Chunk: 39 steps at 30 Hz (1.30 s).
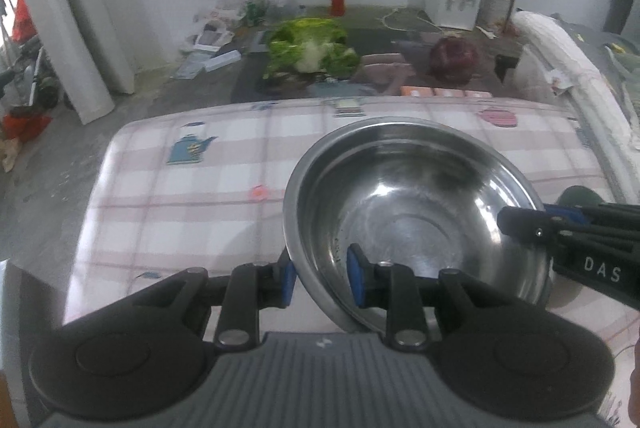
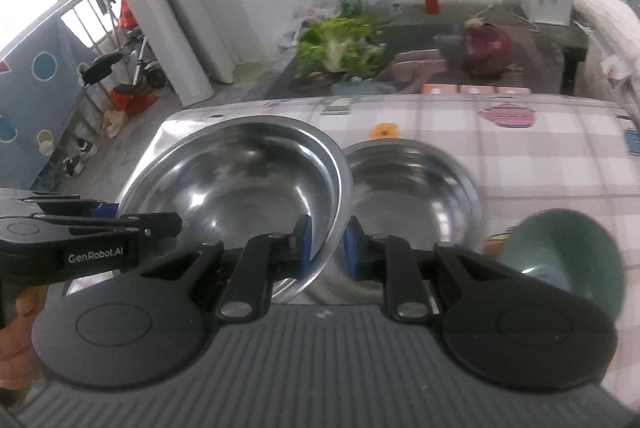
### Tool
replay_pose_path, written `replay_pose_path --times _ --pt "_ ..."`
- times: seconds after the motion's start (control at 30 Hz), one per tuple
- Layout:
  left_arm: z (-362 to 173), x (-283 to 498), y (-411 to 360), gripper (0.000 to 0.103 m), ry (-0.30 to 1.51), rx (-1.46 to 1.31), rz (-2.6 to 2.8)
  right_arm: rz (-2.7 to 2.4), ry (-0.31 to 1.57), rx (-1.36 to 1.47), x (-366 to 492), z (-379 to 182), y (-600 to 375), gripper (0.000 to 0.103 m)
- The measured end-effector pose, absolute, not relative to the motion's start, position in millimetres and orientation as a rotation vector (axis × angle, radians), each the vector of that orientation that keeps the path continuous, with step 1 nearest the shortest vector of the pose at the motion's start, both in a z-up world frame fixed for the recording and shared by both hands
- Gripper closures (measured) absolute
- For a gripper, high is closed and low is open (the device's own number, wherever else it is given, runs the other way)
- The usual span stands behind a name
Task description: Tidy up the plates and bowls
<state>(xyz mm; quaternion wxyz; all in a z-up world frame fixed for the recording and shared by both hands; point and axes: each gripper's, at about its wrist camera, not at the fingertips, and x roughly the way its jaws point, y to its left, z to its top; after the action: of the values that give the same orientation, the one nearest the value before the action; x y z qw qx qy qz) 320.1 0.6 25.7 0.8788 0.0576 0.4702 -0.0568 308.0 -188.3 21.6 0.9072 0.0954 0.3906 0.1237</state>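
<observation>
Both grippers are pinching one large steel bowl [image 2: 236, 184] by opposite rims: the left gripper [image 1: 322, 278] is closing on its near-left edge, the right gripper [image 2: 326, 248] on its right edge. A second steel bowl [image 2: 412, 184] is lying just beyond the right gripper's fingertips, a green bowl [image 2: 568, 260] further right.

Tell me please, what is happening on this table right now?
A person holds one large steel bowl with both grippers: the left gripper and the right gripper each pinch its rim on opposite sides. It appears lifted and tilted. A second steel bowl and a green bowl sit on the checked tablecloth.
</observation>
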Motion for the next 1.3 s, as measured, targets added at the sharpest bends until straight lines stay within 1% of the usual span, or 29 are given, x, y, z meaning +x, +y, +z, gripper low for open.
replay_pose_path --times 0.3,0.5,0.57,0.63,0.67,0.7,0.77,0.9,1.0,1.07,1.13,1.23,1.3 --pt "-5 352 -54 0.074 1.022 0.138 -0.174 0.173 0.841 0.209 330 7 -244 0.084" --pt "-28 362 -62 0.074 1.065 0.149 -0.178 0.162 0.879 0.196 347 -16 -255 0.084" --pt "-31 360 -64 0.073 1.055 0.183 -0.173 0.158 0.884 0.181 351 -23 -255 0.084" --pt "-31 360 -66 0.071 1.036 0.217 -0.174 0.167 0.88 0.161 353 -25 -253 0.081" --pt "-31 359 -66 0.07 1.025 0.235 -0.176 0.182 0.878 0.156 355 -25 -253 0.074" --pt "-30 359 -66 0.069 1.017 0.247 -0.175 0.194 0.88 0.156 357 -24 -252 0.064" --pt "-26 357 -65 0.066 0.988 0.273 -0.168 0.196 0.875 0.151 360 -22 -253 0.053" --pt "-22 357 -58 0.062 0.95 0.285 -0.149 0.181 0.852 0.172 371 -17 -261 0.051" --pt "-31 367 -52 0.059 0.983 0.263 -0.132 0.19 0.872 0.242 384 -22 -266 0.051" --pt "-36 371 -49 0.059 1.001 0.238 -0.146 0.209 0.884 0.277 392 -27 -265 0.051" --pt "-40 372 -48 0.06 1.012 0.229 -0.148 0.215 0.902 0.288 400 -32 -261 0.049" --pt "-45 372 -47 0.071 1.026 0.225 -0.157 0.231 0.923 0.293 405 -36 -254 0.049" --pt "-47 369 -43 0.073 1.038 0.235 -0.161 0.256 0.934 0.298 403 -35 -250 0.049"
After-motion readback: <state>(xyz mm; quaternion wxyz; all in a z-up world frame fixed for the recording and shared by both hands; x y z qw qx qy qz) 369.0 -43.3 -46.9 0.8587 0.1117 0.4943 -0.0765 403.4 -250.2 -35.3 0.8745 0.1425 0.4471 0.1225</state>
